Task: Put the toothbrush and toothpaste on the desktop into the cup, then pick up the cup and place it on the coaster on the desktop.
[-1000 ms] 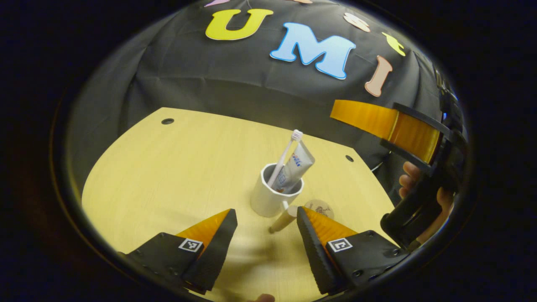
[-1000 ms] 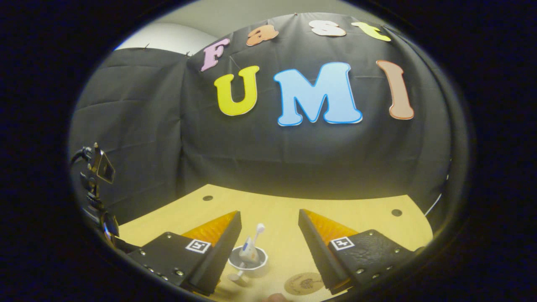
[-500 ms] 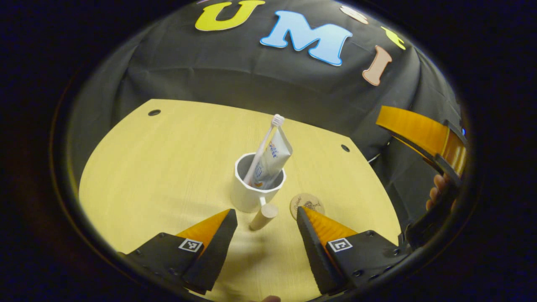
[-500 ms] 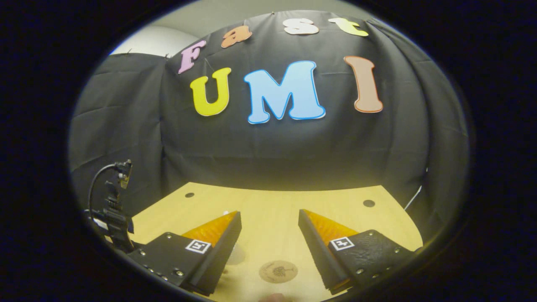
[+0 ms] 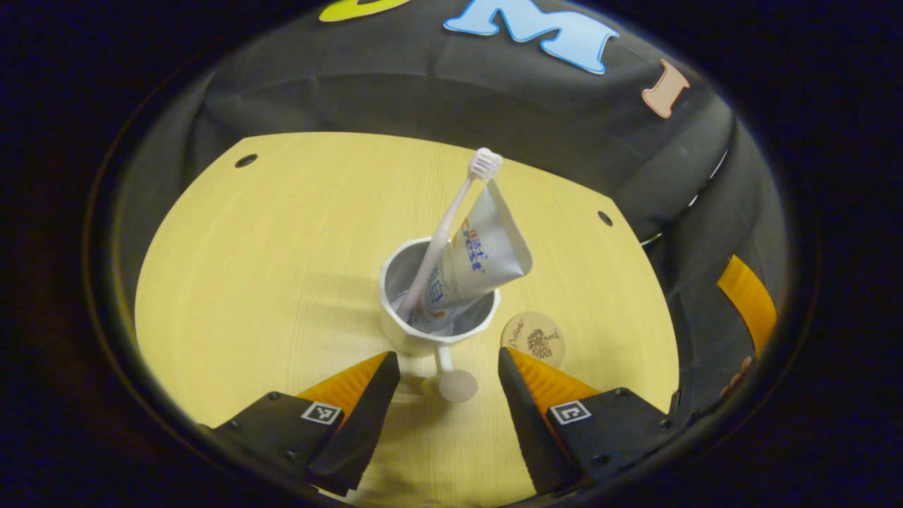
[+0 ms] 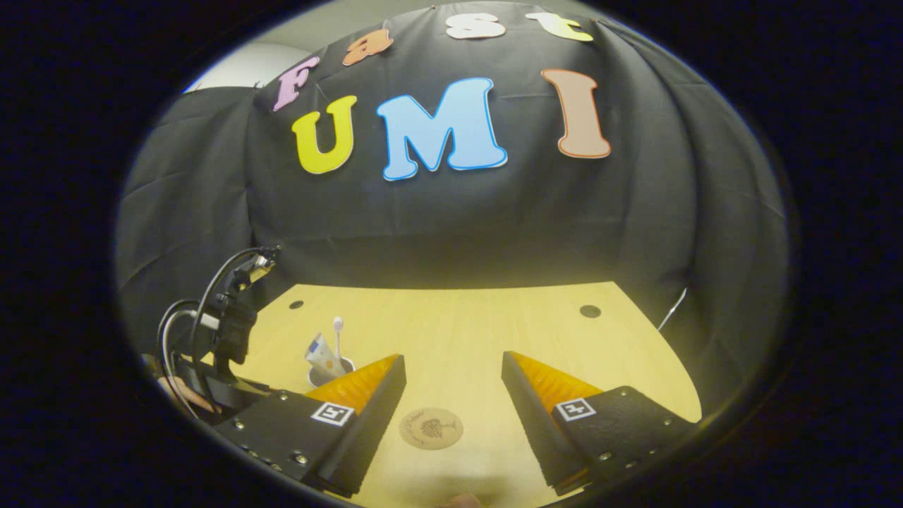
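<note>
On the yellow desktop (image 5: 268, 282) stands the white cup (image 5: 416, 335), near the middle of the table; the toothbrush (image 5: 451, 219) and the toothpaste (image 5: 480, 257) are already inside it, both leaning up and away with their tops high above the rim; so the first part of the job looks done, and the lift is what is left; the cup has a handle (image 5: 451, 377) with a round end, and that handle sticks out toward the left gripper (image 5: 449, 363); it sits right between the two fingers, which stand wide apart and touch nothing; I think a short push forward and a squeeze would catch the handle; the coaster (image 5: 533, 340) lies flat just beside the cup, on its right side in the left gripper view, so the carry should be a small hop to the right; the tall, leaning things could tip the cup if it is jerked; farther out, in the right gripper view, the right gripper (image 6: 451, 374) is held open over the coaster (image 6: 431, 428), holding nothing; the cup is off to its left, so the left gripper is the nearer one.
</note>
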{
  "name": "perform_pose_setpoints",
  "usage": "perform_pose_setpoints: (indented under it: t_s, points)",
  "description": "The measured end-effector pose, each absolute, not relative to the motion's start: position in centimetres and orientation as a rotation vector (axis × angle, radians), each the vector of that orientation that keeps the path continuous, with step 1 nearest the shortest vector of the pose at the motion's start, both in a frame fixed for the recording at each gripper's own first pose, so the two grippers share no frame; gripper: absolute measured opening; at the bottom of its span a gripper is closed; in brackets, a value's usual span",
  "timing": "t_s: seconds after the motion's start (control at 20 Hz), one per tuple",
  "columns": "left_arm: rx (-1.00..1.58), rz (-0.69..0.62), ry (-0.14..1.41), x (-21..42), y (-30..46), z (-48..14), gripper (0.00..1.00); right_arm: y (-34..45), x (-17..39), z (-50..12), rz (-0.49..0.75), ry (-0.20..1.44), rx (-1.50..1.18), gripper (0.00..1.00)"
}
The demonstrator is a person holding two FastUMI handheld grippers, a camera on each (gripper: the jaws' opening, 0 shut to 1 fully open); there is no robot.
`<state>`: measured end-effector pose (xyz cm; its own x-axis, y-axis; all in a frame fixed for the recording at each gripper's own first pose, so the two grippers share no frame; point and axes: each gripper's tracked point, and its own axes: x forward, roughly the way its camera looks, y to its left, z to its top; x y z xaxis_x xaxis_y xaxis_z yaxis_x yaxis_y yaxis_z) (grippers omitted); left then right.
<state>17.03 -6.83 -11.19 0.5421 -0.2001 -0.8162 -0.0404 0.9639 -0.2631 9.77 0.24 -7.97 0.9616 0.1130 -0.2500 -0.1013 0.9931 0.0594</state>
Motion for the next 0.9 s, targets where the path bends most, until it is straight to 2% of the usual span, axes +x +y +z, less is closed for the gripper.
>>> perform_pose_setpoints:
  t_s: [0.05,0.1,0.25,0.45,0.5,0.55,0.6,0.65,0.75,0.8,0.9]
  points:
    - [-0.259,-0.09,1.017,17.4,-6.8,-11.5,0.96,-0.2,9.8,-8.3,0.104,0.263,0.051,0.88]
    - [-0.254,-0.082,1.035,17.5,-6.8,-12.0,0.91,-0.6,9.9,-8.5,0.101,0.272,0.057,0.88]
    - [-0.261,-0.052,1.085,17.9,-6.8,-13.0,0.89,-1.7,9.9,-9.3,0.088,0.293,0.073,0.86]
    - [-0.278,-0.005,1.135,18.2,-6.2,-14.1,0.84,-2.3,10.3,-10.0,0.078,0.319,0.104,0.88]
    - [-0.278,0.01,1.139,18.2,-5.9,-14.2,0.78,-2.4,10.2,-10.1,0.077,0.327,0.109,0.86]
    - [-0.277,0.021,1.141,18.4,-5.8,-14.3,0.72,-2.5,10.2,-10.4,0.077,0.333,0.113,0.88]
    - [-0.278,0.026,1.145,18.4,-5.9,-14.3,0.72,-2.6,10.1,-10.6,0.077,0.339,0.115,0.88]
    - [-0.283,0.019,1.153,18.3,-6.3,-14.5,0.6,-2.6,10.1,-10.8,0.078,0.345,0.116,0.88]
    - [-0.257,0.022,1.161,18.3,-6.5,-14.5,0.52,-2.7,10.1,-11.0,0.079,0.351,0.118,0.88]
    - [-0.246,0.018,1.165,18.2,-6.8,-14.7,0.45,-2.7,10.0,-10.9,0.079,0.352,0.119,0.88]
    - [-0.227,0.035,1.167,17.9,-6.5,-14.5,0.46,-2.8,10.1,-10.7,0.081,0.349,0.124,0.88]
